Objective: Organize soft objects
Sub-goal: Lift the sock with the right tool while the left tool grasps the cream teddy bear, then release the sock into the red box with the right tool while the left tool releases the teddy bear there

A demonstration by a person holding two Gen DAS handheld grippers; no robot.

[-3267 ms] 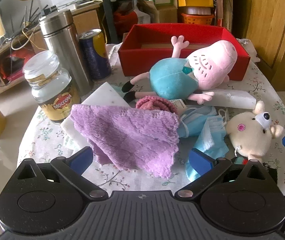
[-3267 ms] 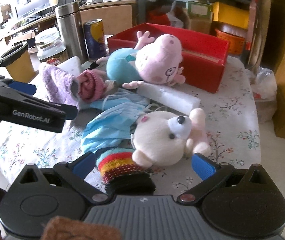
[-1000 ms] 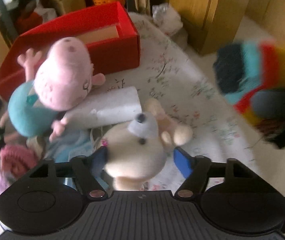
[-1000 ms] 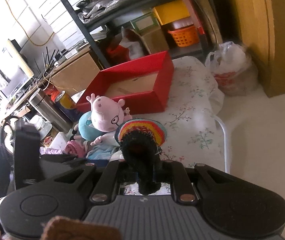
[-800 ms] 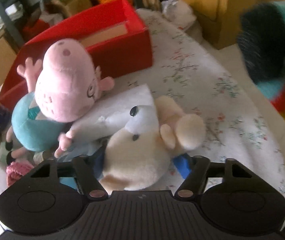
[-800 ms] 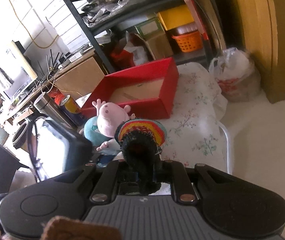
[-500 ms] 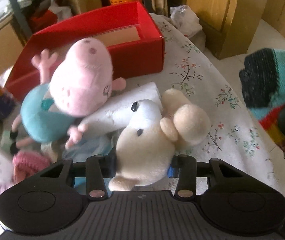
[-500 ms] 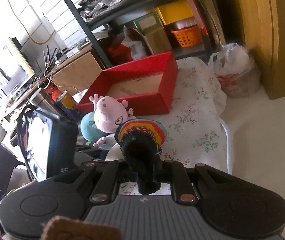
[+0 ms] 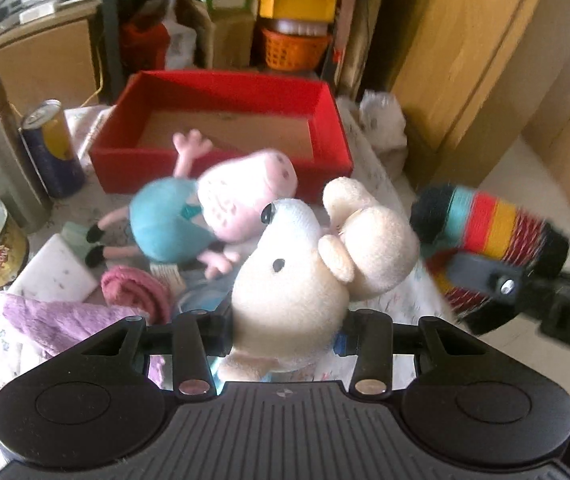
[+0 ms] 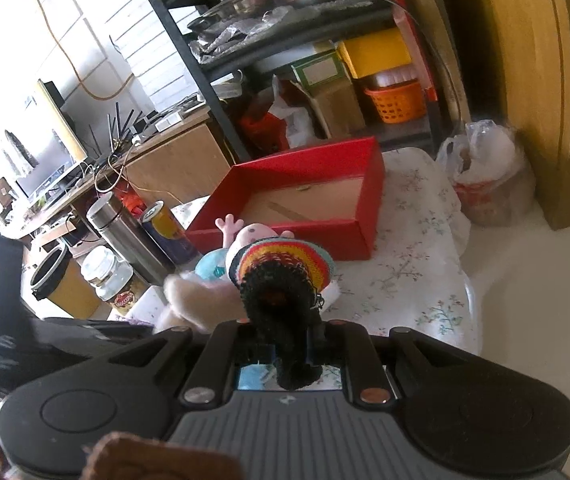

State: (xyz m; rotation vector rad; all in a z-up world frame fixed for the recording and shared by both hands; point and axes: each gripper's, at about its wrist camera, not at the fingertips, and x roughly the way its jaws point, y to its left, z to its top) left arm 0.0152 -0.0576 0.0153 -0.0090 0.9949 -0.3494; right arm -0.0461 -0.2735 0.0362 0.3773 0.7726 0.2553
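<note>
I see a small table with a flowery white cloth on it. The floor is pale and shiny, made of tiles. Behind the table stands a dark metal shelf full of stuff: a yellow box, a green box, an orange basket and a pan with a lid. A big wooden cupboard stands on the right side. A white plastic bag sits on the floor next to it. On the left is a brown desk with wires and a screen. The wall has white tiles, and bright daylight comes in there. A yellow bin with a black rim stands low on the left.
</note>
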